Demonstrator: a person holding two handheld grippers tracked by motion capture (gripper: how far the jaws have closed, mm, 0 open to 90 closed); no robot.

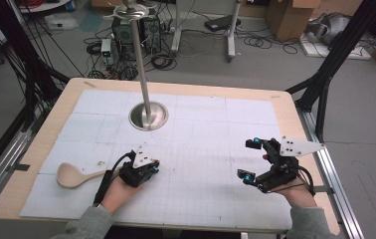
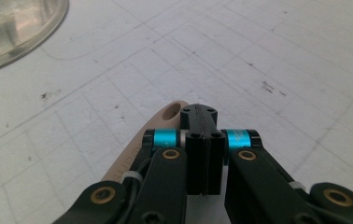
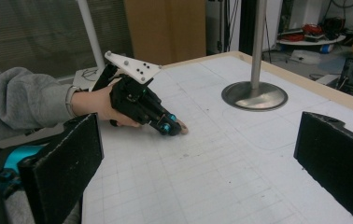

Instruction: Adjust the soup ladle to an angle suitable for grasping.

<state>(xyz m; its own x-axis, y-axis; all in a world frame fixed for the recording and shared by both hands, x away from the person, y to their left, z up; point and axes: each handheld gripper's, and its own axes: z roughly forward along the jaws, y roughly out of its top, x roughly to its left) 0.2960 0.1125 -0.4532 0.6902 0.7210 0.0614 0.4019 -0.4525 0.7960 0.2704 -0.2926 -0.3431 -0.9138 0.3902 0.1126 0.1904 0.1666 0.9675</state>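
Note:
A pale wooden ladle lies at the near left of the white gridded mat, bowl to the left, handle pointing right. My left gripper rests low over the handle's end, jaws shut flat against each other. In the left gripper view the shut gripper has nothing between its pads; the handle's end with its hole pokes out beneath, just to the left. My right gripper hovers wide open at the near right, its pads far apart and empty. From there the left gripper is seen touching the mat.
A metal pole on a round steel base stands at the mat's far middle, also seen as the base and base. The wooden table edge borders the mat. Cables, boxes and computers lie on the floor beyond.

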